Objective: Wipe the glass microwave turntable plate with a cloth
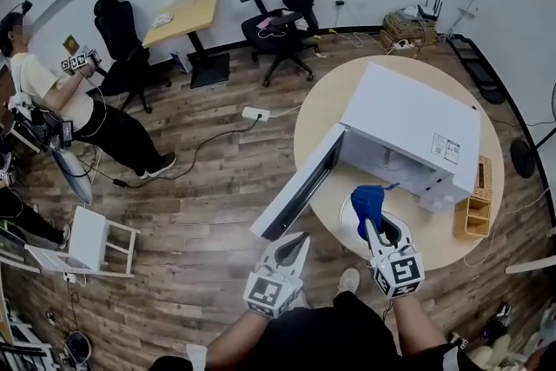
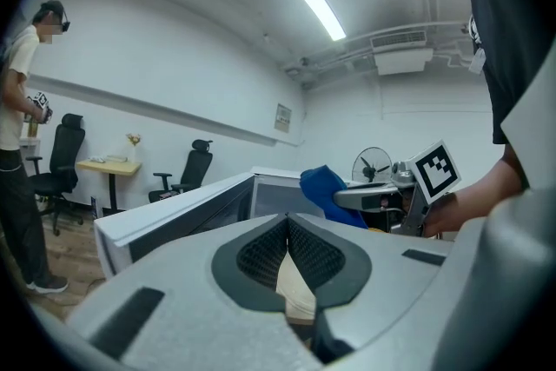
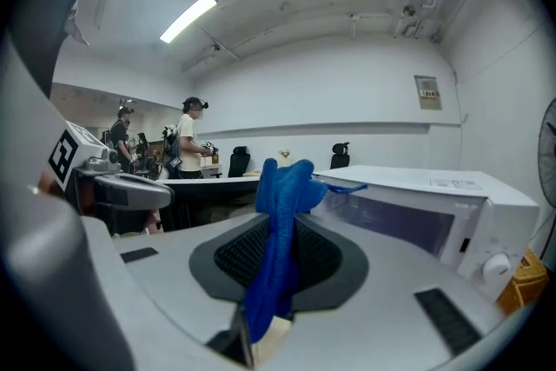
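A white microwave (image 1: pixel 417 130) stands on the round wooden table (image 1: pixel 321 113) with its door (image 1: pixel 300 187) swung open toward me. In front of it lies the glass turntable plate (image 1: pixel 417 230). My right gripper (image 1: pixel 373 226) hovers over the plate, shut on a blue cloth (image 1: pixel 367 200) that bunches above its jaws. In the right gripper view the cloth (image 3: pixel 280 213) hangs clamped between the pads, with the microwave (image 3: pixel 417 204) behind. My left gripper (image 1: pixel 298 241) sits left of the plate by the door's edge, shut with nothing in it (image 2: pixel 288 226). From the left gripper view the cloth (image 2: pixel 323 187) shows beyond the door.
A wooden organiser (image 1: pixel 474 206) stands at the table's right edge. On the floor are a power strip (image 1: pixel 255 113) with cables and a white rack (image 1: pixel 87 243). Office chairs (image 1: pixel 291 0), a small desk (image 1: pixel 182 17) and a seated person (image 1: pixel 78 104) are farther off.
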{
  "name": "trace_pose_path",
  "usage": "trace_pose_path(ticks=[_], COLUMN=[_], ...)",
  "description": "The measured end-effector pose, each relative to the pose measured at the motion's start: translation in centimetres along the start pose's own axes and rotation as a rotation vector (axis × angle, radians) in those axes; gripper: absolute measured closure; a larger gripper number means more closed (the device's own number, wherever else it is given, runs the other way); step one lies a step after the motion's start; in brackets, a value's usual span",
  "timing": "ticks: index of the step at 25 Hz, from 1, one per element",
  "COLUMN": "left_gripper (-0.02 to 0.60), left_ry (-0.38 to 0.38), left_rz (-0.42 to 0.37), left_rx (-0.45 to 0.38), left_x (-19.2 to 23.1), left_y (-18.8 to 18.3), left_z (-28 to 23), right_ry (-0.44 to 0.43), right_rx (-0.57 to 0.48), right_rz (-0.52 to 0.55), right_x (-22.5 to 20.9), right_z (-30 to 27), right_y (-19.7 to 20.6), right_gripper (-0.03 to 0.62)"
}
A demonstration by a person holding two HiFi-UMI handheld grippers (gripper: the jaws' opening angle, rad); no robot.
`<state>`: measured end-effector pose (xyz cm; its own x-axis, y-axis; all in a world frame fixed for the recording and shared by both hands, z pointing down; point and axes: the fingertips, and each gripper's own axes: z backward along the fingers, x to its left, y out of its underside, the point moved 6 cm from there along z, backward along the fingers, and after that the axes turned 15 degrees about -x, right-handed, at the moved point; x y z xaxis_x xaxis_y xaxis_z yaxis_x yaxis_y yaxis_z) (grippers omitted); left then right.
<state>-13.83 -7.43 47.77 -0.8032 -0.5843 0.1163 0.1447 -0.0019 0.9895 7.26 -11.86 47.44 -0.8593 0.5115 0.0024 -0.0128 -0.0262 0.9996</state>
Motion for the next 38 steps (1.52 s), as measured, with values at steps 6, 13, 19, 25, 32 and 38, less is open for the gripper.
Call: trace_pose_path(ticks=[6,13,19,25,32,38], left_gripper=[0.575,0.575,0.575,0.575,0.575,0.575], left_ry=[-0.030,-0.053,-0.068,-0.080,-0.083,-0.076], left_rz=[-0.001,0.006,0.009,0.014,0.015,0.011], left_rx=[0.018,0.041,0.061,0.081,0.099,0.109], left_x=[0.3,0.0,0.1,0.2,0.6,0.5], left_y=[1.0,2.2,2.9,3.6,3.9,4.4], left_z=[-2.5,-4.1,-4.6,-4.9,-5.0,-5.6], right_ry=[-0.033,-0.058,-0.101,-0.138,-0.113,-0.083], right_rx=[0.114,0.272,0.436,0.581,0.693,0.718], right_rz=[-0.024,-0.040,-0.040,-0.067,-0.050,-0.036], right_x=[-2.2,-3.8,-3.7,-3.2,-3.4,-4.4], right_z=[-2.0,-3.6,-5.2,-6.2,-6.6,-6.8], right_y=[4.2,9.0,13.2,16.6,18.9,19.7], right_gripper=[0.522,0.522,0.523,0.523,0.523,0.523])
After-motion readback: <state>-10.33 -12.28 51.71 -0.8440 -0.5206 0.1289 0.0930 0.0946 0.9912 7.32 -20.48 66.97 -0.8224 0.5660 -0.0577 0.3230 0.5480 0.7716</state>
